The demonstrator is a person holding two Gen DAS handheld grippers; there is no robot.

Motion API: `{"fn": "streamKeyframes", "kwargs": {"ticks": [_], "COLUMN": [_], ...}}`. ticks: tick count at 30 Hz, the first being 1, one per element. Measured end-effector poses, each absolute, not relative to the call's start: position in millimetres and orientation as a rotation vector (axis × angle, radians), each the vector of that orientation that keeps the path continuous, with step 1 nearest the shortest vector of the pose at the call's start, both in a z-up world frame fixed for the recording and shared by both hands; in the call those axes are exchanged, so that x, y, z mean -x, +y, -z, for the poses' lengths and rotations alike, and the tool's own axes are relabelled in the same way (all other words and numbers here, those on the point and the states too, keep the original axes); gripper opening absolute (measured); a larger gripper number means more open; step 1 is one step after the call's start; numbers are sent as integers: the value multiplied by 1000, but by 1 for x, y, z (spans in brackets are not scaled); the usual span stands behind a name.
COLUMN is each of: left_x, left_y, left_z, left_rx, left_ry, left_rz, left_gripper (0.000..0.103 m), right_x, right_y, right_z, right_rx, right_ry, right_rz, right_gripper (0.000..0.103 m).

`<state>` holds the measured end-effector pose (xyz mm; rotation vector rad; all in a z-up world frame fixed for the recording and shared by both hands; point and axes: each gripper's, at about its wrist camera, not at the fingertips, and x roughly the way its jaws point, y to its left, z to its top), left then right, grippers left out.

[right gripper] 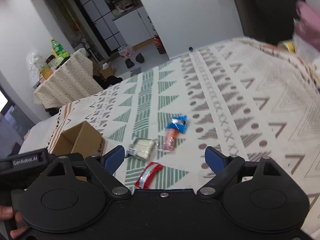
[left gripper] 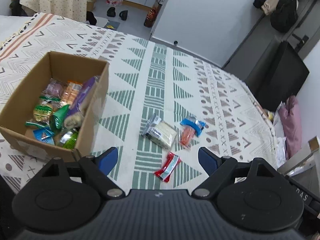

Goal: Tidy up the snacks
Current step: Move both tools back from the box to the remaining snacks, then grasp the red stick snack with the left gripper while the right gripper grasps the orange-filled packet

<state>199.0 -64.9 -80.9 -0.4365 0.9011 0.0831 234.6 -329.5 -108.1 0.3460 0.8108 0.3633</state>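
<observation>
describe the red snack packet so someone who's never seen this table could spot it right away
On the patterned tablecloth, right of the brown cardboard box, lie three loose snacks. The small red packet with a pale stripe is the one nearest both grippers, the only red one.

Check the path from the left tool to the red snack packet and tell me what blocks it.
Nothing visible does. The red snack packet lies flat on the patterned cloth, just ahead of the open left tool and between its fingers. The pale packet and the blue-topped packet lie beyond it, apart.
</observation>
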Motion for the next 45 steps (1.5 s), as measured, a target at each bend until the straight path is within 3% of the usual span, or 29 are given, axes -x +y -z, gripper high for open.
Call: {"fn": "streamKeyframes", "kwargs": {"ticks": [3, 6, 18, 26, 31, 33, 35, 36, 45], "left_x": [-203, -209, -240, -258, -269, -273, -278, -280, -297], "left_y": [-71, -76, -96, -110, -113, -114, -115, -116, -119], "left_z": [92, 103, 146, 176, 192, 197, 197, 197, 174], "left_rx": [417, 399, 375, 372, 385, 382, 371, 373, 415], "left_ry": [926, 952, 1025, 1078, 1108, 1108, 1102, 1108, 1070], "left_rz": [-81, -86, -52, -26, -18, -30, -40, -41, 25], "left_gripper": [87, 87, 83, 57, 48, 41, 23, 21, 19], "right_x": [-241, -243, -264, -278, -288, -295, -303, -307, -326], "right_y": [-340, -351, -348, -338, -330, -325, -319, -316, -313], "right_z": [120, 127, 154, 166, 176, 179, 182, 184, 196], "right_rx": [-420, -496, -536, -510, -495, -494, -492, -493, -537], "right_ry": [849, 848, 912, 925, 949, 954, 955, 961, 974], "right_rz": [-326, -330, -335, -346, -356, -363, -366, -366, -353], "right_gripper": [93, 103, 103, 103, 101, 101, 98, 96, 86]}}
